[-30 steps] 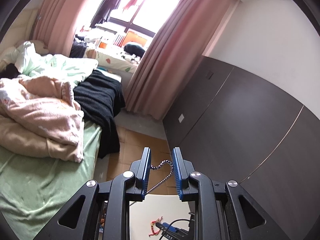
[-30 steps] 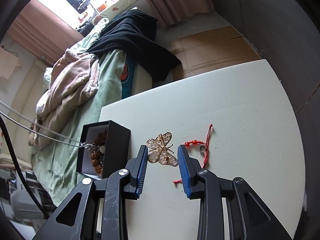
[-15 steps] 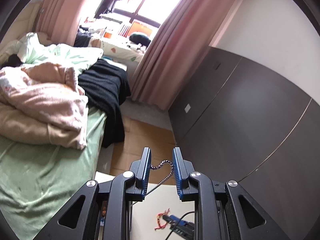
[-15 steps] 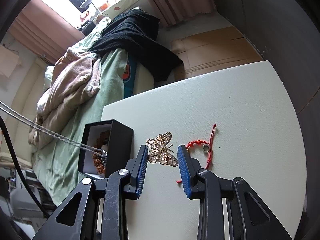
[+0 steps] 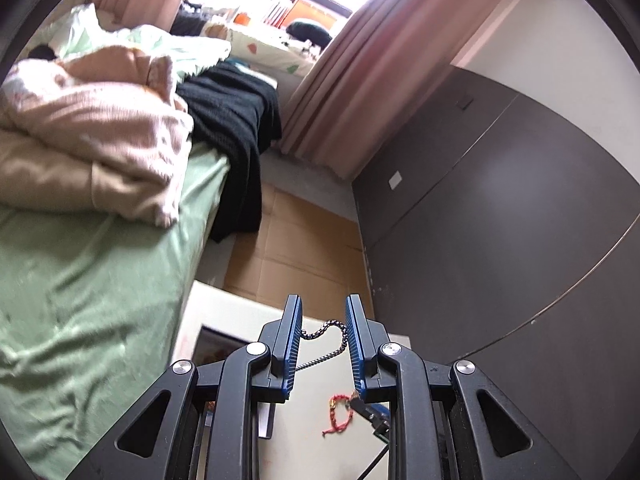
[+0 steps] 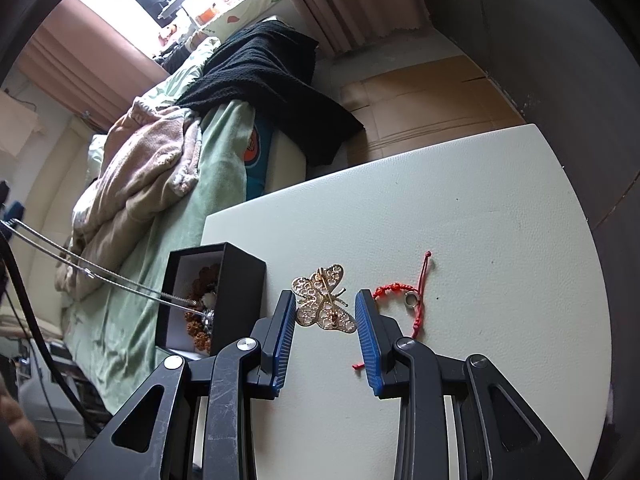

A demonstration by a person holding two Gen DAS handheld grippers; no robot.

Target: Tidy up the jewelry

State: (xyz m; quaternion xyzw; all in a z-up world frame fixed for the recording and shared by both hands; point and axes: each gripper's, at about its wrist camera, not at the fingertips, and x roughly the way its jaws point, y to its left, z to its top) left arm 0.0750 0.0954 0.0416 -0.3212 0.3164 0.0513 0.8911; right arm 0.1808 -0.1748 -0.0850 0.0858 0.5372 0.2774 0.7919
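Observation:
My left gripper (image 5: 322, 330) is shut on a silver chain necklace (image 5: 325, 331), whose loop shows between its jaws. In the right wrist view the chain (image 6: 120, 278) runs down from the left into an open black box (image 6: 236, 280) that holds brown beads. My right gripper (image 6: 325, 314) is open and empty, low over the white table (image 6: 500, 240). A gold butterfly brooch (image 6: 323, 300) lies between its fingertips. A red string bracelet (image 6: 404, 300) with a small ring lies just right of it, and it also shows in the left wrist view (image 5: 340, 416).
A bed (image 6: 168, 184) with a green sheet, pink blankets and a black throw runs along the table's left side. A dark wall (image 5: 500, 240) stands to the right. Brown floor (image 6: 420, 100) lies beyond the table's far edge.
My left gripper has tilted downward with the chain, bringing the table and box into its view. The chain's lower end has sunk into the black box. My right gripper has stayed over the brooch.

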